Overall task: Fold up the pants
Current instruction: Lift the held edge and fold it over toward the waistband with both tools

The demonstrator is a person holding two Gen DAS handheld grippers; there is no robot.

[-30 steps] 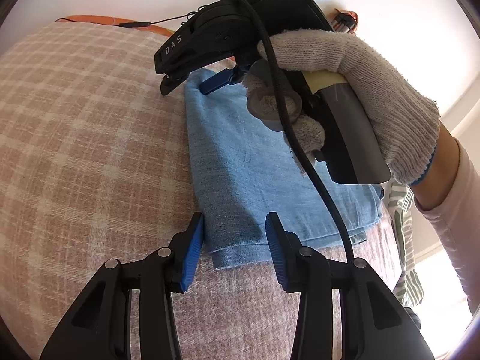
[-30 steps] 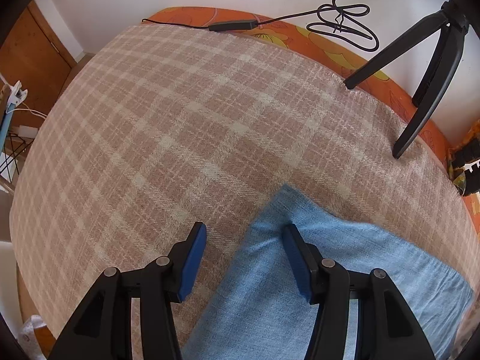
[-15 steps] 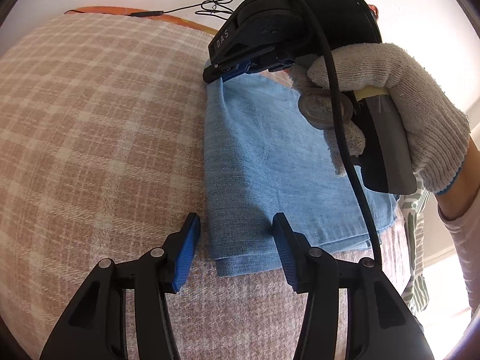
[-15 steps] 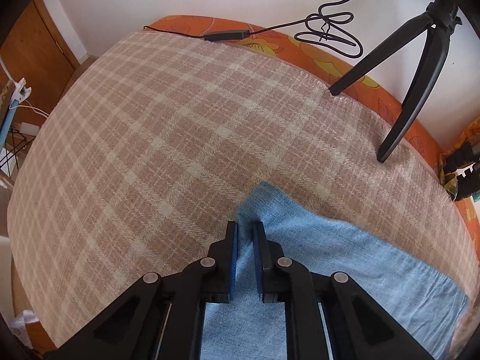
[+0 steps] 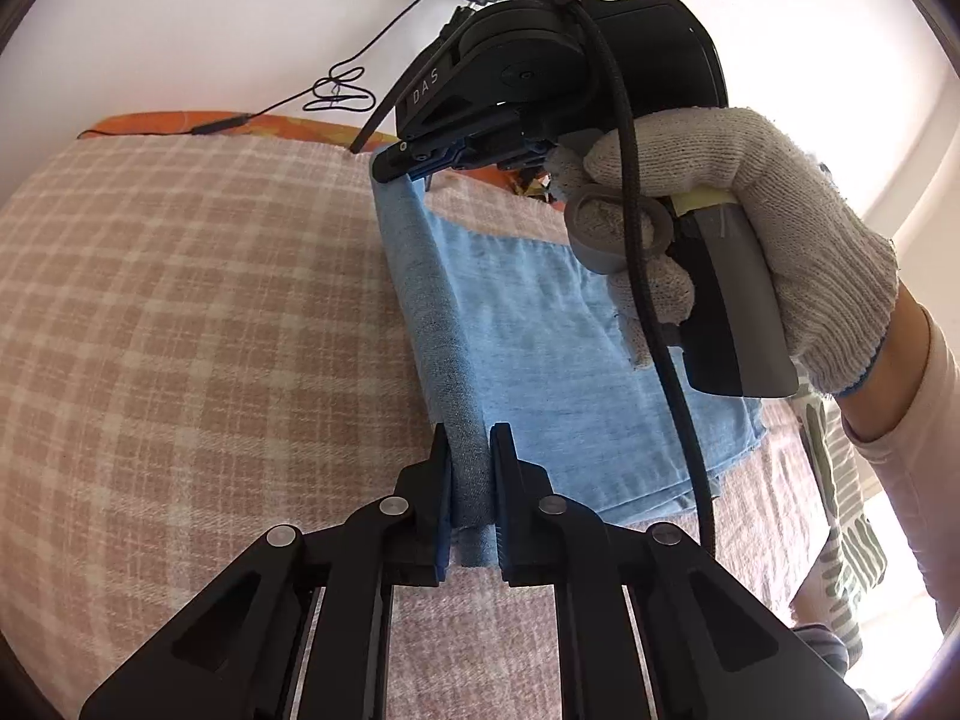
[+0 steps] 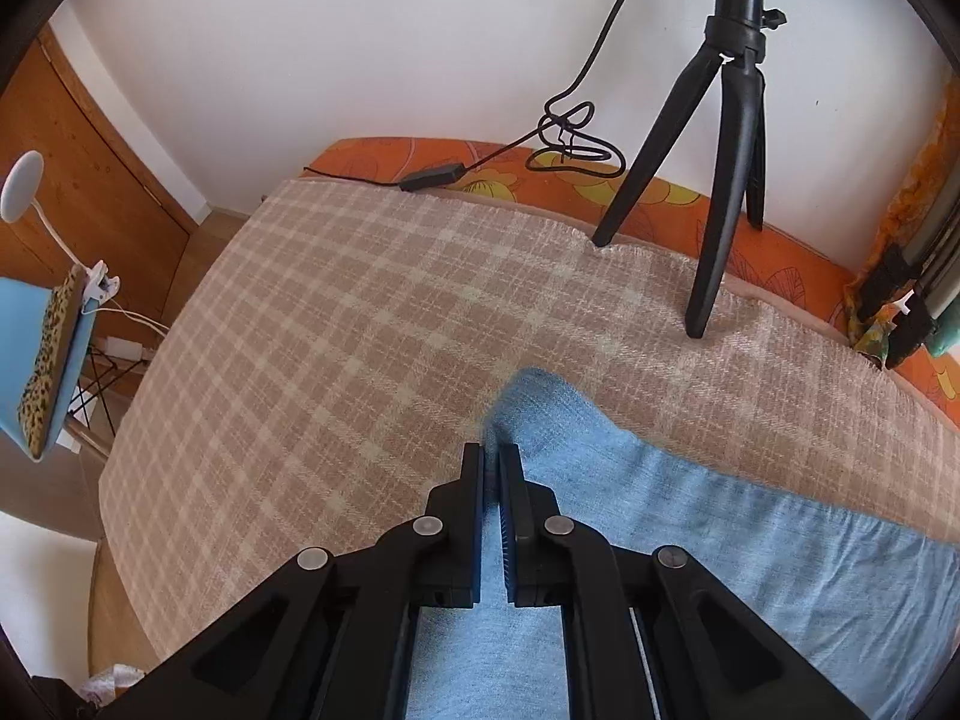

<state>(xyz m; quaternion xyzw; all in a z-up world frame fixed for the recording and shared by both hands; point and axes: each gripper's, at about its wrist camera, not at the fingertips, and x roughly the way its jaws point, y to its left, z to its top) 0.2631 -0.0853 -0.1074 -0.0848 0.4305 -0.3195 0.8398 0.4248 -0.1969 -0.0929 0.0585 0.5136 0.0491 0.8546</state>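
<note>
Light blue denim pants lie folded on a plaid blanket. My left gripper has its jaws closing on the near end of the pants' left folded edge, and the pads press the cloth between them. At the far end of that edge, my right gripper, held by a gloved hand, pinches the corner as its jaws close tight. The edge between the two grippers is raised off the blanket as a taut strip. In the right wrist view, the right gripper holds the pants at their corner.
A black tripod stands at the blanket's far edge, beside a coiled black cable on an orange floral sheet. A blue chair with a leopard-print cushion is off the bed's left side. Striped cloth hangs at the right.
Both grippers went from open around the pants' left edge to shut on it, the right one first. Both then rose, lifting that edge off the blanket.
</note>
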